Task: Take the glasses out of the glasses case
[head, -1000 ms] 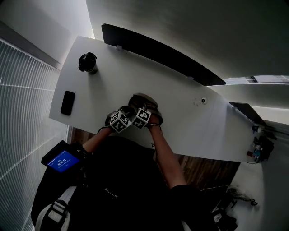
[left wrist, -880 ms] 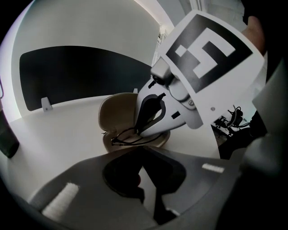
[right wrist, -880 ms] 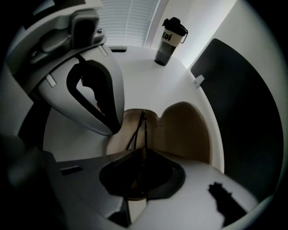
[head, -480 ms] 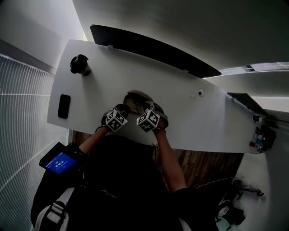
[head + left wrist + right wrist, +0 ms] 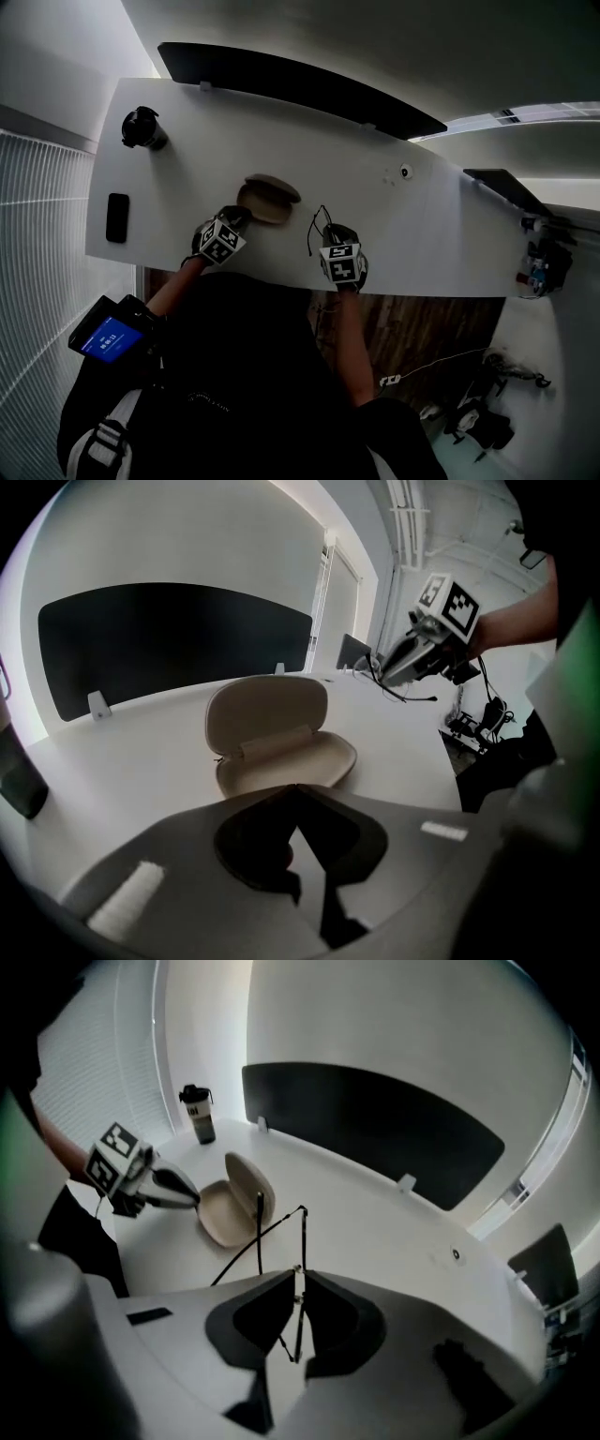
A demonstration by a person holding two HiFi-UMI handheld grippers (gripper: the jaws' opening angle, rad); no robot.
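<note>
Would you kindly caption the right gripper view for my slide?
Right tool holds thin-framed glasses clear of the open case.

Phone (image 5: 117, 217) and tumbler (image 5: 142, 128) (both black) on table (image 5: 422, 234)

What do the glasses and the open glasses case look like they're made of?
Glasses: thin black wire frame, probably metal, judging by the hair-thin rim and temples. Glasses case: smooth matte beige shell holding a rigid clamshell form. It is likely leatherette or plastic, but the look leaves that open.
</note>
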